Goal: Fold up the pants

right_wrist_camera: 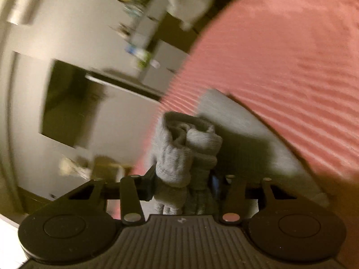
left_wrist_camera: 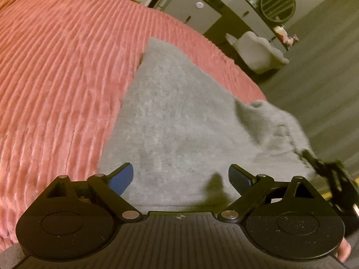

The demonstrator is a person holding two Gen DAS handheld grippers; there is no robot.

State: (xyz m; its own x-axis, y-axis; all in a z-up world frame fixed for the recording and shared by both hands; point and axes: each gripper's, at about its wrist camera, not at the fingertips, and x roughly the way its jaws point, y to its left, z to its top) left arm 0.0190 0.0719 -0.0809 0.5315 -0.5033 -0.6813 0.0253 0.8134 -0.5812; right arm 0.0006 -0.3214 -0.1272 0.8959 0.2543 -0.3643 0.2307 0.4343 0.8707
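left gripper (left_wrist_camera: 180, 178): nearest in its view, jaws wide apart, nothing between them, hovering over the near part of the cloth; contact with it can't tell.
right gripper (right_wrist_camera: 181, 180): jaws closed on a bunched, ribbed edge, probably waistband or cuff; its view is motion-blurred.
grey sweatpants (left_wrist_camera: 179, 112): lying on the pink ribbed bedspread (left_wrist_camera: 56, 78), near the bed's right edge; main panel fairly flat, right side rumpled and lifted where the right gripper (left_wrist_camera: 332, 177) has it.
progress: looks early to mid; one end pinched and raised, no finished fold visible, final stacking and smoothing left. Layer count can't tell.
far: white chair (left_wrist_camera: 258, 53), dresser with round striped object (left_wrist_camera: 277, 3), grey floor.
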